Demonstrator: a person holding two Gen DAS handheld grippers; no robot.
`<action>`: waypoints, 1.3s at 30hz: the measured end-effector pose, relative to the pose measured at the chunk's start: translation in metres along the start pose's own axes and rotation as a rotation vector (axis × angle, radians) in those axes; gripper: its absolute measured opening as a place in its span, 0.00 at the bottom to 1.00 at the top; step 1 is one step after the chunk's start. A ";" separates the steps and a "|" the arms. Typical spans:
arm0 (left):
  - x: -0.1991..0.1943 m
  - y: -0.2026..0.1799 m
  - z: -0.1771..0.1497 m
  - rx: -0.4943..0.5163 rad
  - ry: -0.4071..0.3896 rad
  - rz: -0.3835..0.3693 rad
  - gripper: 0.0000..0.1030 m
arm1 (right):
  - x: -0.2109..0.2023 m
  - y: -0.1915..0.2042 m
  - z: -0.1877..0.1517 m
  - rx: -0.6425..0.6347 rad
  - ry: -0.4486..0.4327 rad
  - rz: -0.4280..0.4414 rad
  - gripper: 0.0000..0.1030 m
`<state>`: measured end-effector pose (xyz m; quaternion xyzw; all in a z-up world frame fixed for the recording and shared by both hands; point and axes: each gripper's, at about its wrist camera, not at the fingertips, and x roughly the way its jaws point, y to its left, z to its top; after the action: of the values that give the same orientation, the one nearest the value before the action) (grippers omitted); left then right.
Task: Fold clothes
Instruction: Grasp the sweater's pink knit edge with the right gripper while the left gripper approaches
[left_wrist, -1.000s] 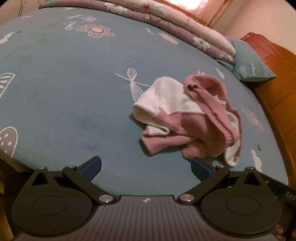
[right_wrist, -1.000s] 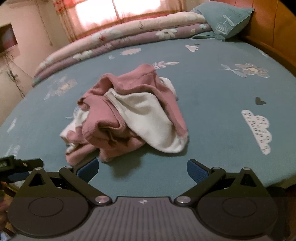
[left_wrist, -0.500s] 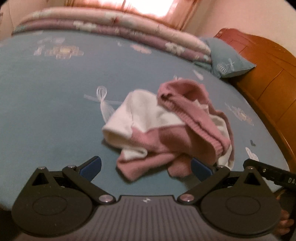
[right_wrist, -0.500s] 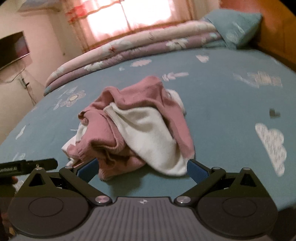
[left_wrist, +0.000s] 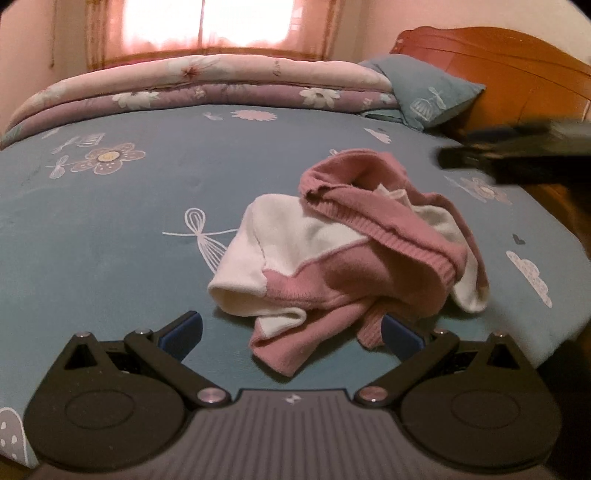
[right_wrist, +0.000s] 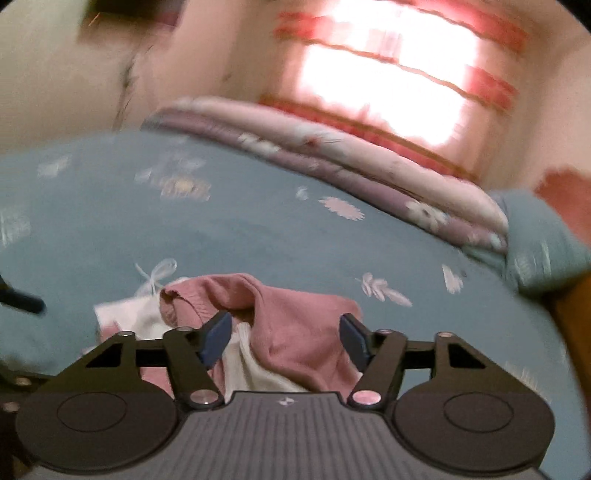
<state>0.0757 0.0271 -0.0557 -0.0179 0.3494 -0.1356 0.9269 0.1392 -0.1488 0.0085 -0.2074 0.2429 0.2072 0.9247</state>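
Blue bed (left_wrist: 110, 229) with printed flowers and clouds. Far across it, folded floral quilts (left_wrist: 207, 86), pink over purple. Right of those, blue pillow (left_wrist: 428, 94) against wooden headboard (left_wrist: 509, 70). Beyond, bright window (left_wrist: 207, 22) with pink curtains, pale walls (left_wrist: 376, 22).

- A teal bedsheet (left_wrist: 110, 240) printed with white flowers, dragonflies and clouds spreads out ahead of both grippers.
- A folded floral quilt (left_wrist: 207, 88), pink over purple, lies along the far edge of the bed, well beyond the left gripper.
- A teal pillow (left_wrist: 432, 94) sits far ahead and to the right, against the wooden headboard (left_wrist: 498, 62).
- A bright curtained window (left_wrist: 210, 26) glows behind the quilt (badly blurred in the right wrist view).
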 end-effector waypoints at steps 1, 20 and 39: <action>0.000 0.002 -0.001 0.002 0.001 -0.011 0.99 | 0.011 0.005 0.008 -0.057 0.017 0.004 0.63; 0.004 -0.007 0.002 0.156 -0.079 -0.036 0.99 | 0.068 -0.031 0.007 -0.035 0.182 -0.115 0.10; 0.031 -0.081 -0.015 0.497 -0.100 -0.015 0.99 | 0.040 -0.116 -0.095 0.257 0.347 -0.249 0.13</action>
<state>0.0686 -0.0585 -0.0760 0.2010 0.2588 -0.2233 0.9180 0.1926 -0.2792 -0.0562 -0.1490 0.3949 0.0204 0.9063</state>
